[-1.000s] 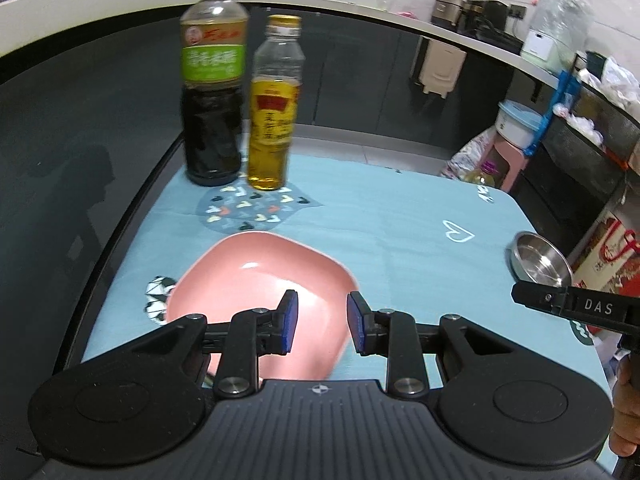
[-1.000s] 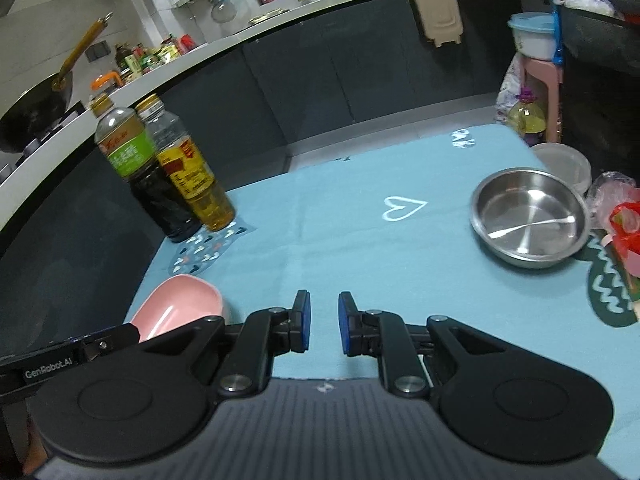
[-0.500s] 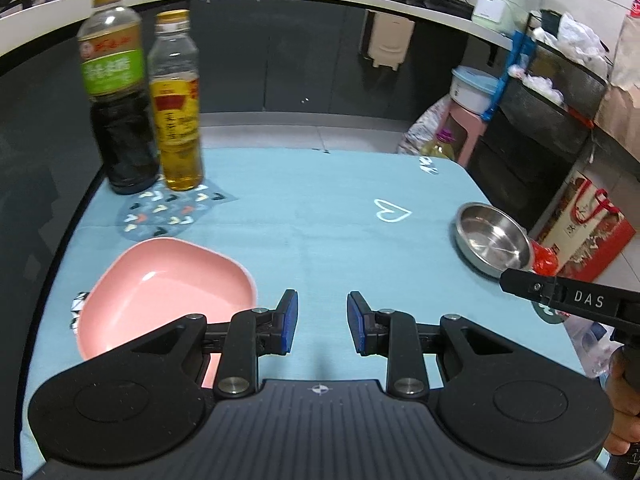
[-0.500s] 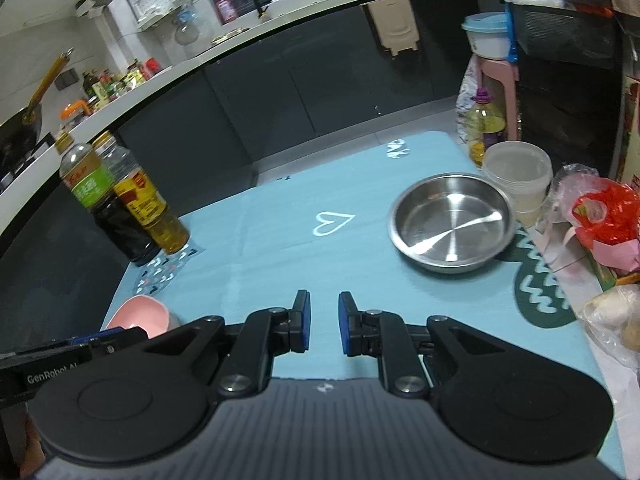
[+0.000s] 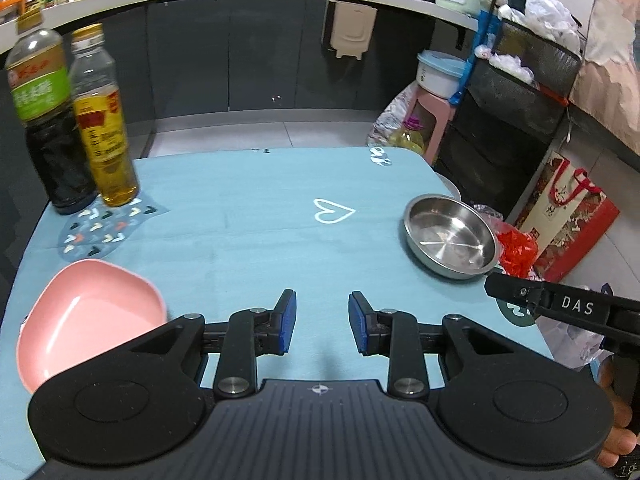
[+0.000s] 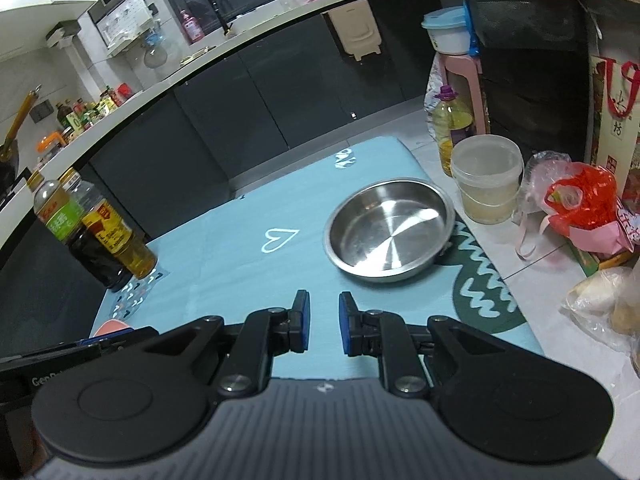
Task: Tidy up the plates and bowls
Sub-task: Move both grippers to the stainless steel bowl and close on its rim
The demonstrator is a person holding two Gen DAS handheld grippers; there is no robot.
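Note:
A pink square plate [image 5: 86, 314] lies on the blue tablecloth at the near left; only a sliver of it [image 6: 114, 325] shows in the right wrist view. A steel bowl [image 5: 450, 236] sits near the table's right edge, also in the right wrist view [image 6: 388, 230]. My left gripper [image 5: 322, 328] is open and empty, above the cloth just right of the plate. My right gripper [image 6: 323, 327] is open with a narrow gap, empty, short of the steel bowl. The right gripper's body [image 5: 568, 308] shows at the right of the left wrist view.
Two bottles, dark soy sauce [image 5: 46, 120] and yellow oil [image 5: 105, 120], stand at the far left of the table. A plastic tub [image 6: 486, 178], red bags [image 6: 582, 200] and an oil jug [image 6: 450, 124] crowd the floor past the table's right edge.
Both views have swung to the right. The pink plate slid from under my left gripper to its left. The steel bowl came nearer the middle of the right wrist view.

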